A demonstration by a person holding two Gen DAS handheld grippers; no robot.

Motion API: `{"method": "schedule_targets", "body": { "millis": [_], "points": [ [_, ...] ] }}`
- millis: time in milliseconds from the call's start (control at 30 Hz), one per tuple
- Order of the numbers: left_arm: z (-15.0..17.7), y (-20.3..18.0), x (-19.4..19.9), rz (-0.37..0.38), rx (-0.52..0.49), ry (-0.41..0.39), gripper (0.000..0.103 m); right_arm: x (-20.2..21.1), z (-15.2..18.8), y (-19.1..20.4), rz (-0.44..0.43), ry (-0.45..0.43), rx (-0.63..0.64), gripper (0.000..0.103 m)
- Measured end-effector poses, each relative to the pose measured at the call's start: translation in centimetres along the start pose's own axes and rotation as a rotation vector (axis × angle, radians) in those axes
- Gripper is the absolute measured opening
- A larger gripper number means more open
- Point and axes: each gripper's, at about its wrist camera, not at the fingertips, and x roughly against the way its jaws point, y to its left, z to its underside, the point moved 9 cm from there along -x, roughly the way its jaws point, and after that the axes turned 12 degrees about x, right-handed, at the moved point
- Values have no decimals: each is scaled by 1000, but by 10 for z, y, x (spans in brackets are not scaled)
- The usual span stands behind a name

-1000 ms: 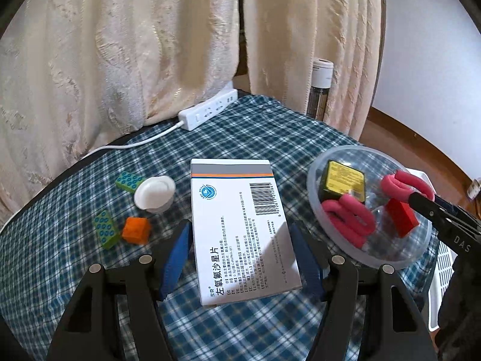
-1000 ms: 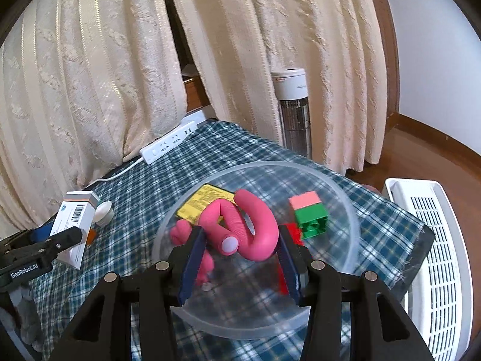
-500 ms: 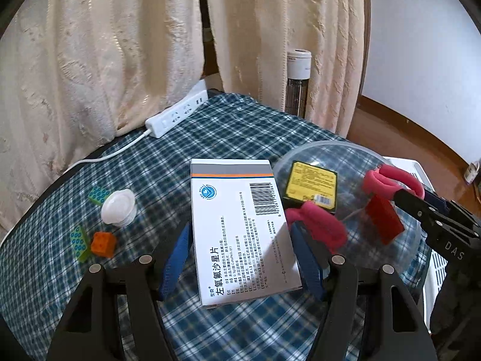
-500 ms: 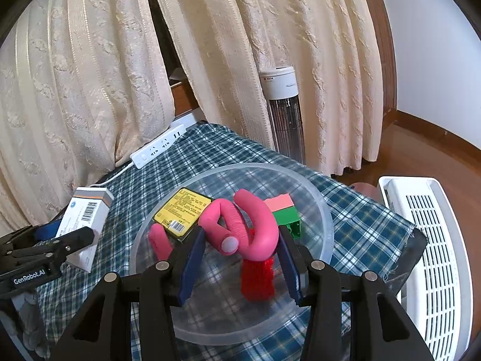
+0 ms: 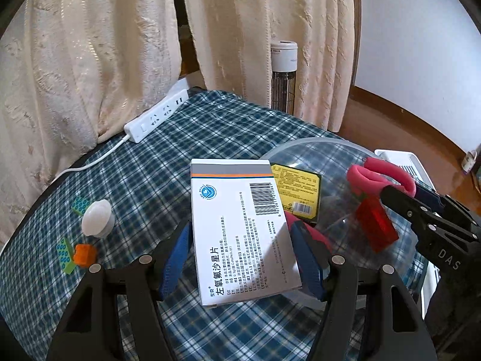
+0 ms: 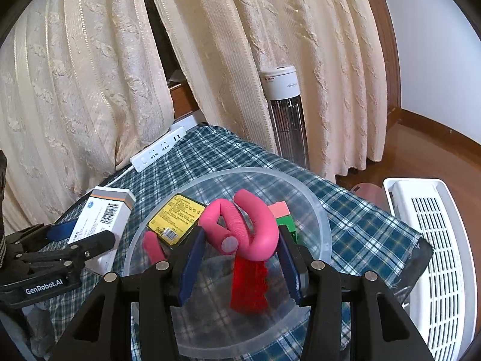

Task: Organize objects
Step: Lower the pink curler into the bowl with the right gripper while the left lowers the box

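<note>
Gripping: left jaws on flat cardboard box [image 5: 240,231], right on curled pink foam roller [image 6: 243,225].

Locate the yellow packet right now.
The yellow packet lies inside the clear bowl at its far-left side in the right wrist view, between the white medicine box and the pink curler.

Clear glossy plastic bowl [image 6: 326,234] on woven checked tablecloth [image 5: 210,132].

Bowl [image 6: 326,225] crowded; open cloth [image 5: 168,162] beside power strip [image 5: 156,115].
</note>
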Motion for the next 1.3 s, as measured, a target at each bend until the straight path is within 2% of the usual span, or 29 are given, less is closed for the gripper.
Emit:
{"method": "schedule_targets", "body": {
  "millis": [900,1300],
  "points": [
    [5,-37,-19,51,-53,51,68,-9,-4,-10,1,3,-4,51],
    [9,-40,-24,79,-29,87,70,-11,-5,-15,-4,0,-10,51]
  ]
}}
